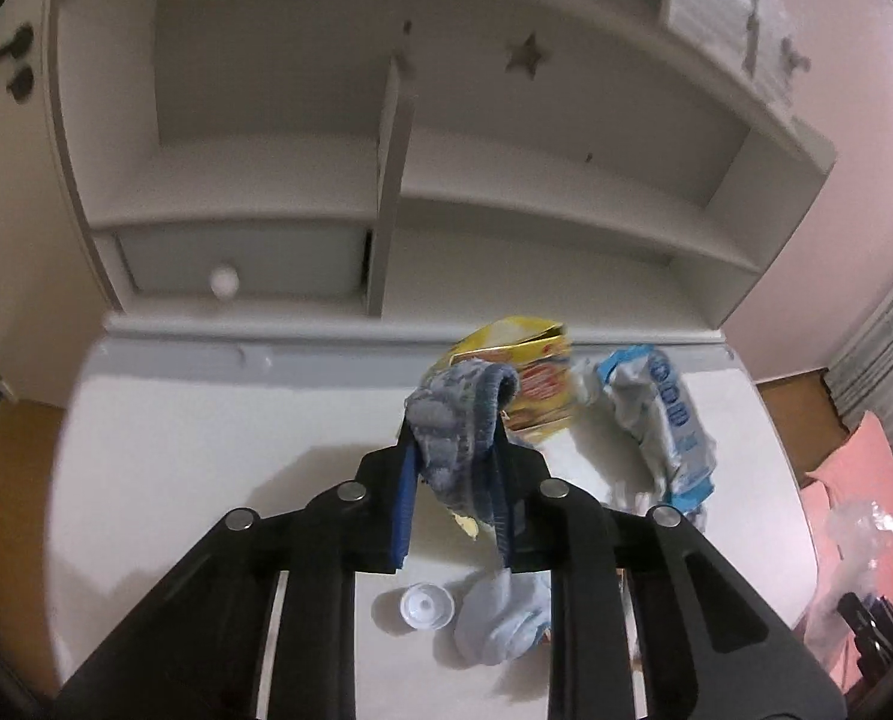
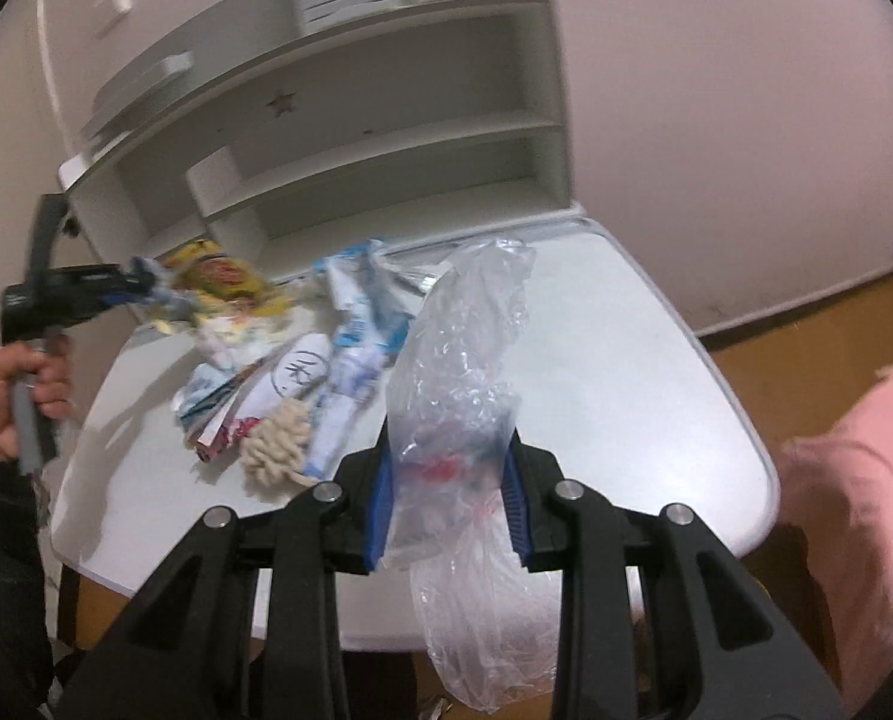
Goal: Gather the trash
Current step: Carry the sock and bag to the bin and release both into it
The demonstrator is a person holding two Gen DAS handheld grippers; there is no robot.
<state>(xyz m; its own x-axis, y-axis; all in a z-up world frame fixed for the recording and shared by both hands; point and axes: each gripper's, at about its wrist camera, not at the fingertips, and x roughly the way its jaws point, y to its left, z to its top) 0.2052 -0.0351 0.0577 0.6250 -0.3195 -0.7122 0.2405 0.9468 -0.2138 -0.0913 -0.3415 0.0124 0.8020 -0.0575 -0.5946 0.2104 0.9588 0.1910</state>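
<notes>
Left claw [image 1: 455, 450] pinched one blue sock [image 1: 461, 438]; right claw [image 2: 449, 474] pinched one clear plastic bag [image 2: 464, 396]. One white cap [image 1: 426, 606] lay on the tabletop [image 1: 206, 480].

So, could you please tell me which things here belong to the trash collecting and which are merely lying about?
Job:
- left gripper, shut on blue sock
- right gripper, shut on clear plastic bag
- yellow snack packet
- blue-white wrapper
- white bottle cap

Lying about:
- shelf unit
- drawer knob
- pink cloth
</notes>
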